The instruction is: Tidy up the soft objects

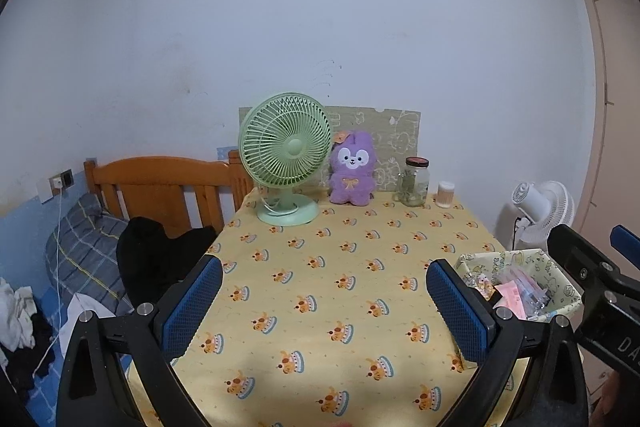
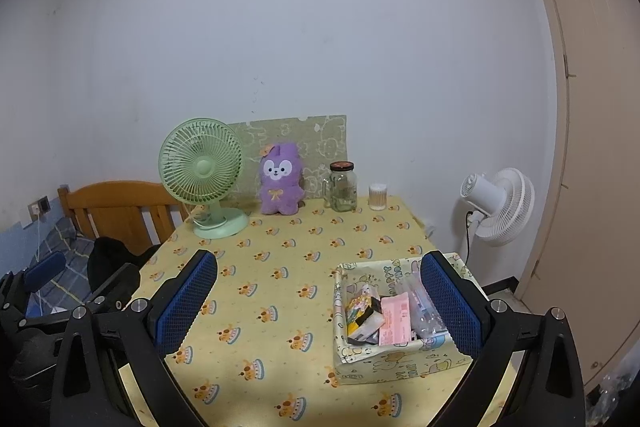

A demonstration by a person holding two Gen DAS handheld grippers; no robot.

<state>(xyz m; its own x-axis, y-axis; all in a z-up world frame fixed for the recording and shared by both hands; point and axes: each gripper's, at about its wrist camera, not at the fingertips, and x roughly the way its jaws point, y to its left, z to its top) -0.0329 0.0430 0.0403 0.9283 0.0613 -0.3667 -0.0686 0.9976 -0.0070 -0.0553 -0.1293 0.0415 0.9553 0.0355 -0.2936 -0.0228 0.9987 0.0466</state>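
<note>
A purple plush bunny (image 1: 352, 169) sits upright at the back of the yellow-clothed table (image 1: 320, 267), against a green patterned board; it also shows in the right wrist view (image 2: 280, 179). My left gripper (image 1: 324, 301) is open and empty over the table's front half, far from the plush. My right gripper (image 2: 318, 297) is open and empty near the front, its right finger (image 2: 450, 303) in front of a patterned box (image 2: 360, 359) of small packets. The box also shows in the left wrist view (image 1: 560, 303).
A green desk fan (image 1: 286, 159) stands left of the plush. A glass jar (image 1: 416, 183) and a small swab container (image 1: 445, 194) stand to its right. A wooden headboard (image 1: 168, 183) and bed with dark clothes lie left. A white floor fan (image 2: 500, 207) and a door are right.
</note>
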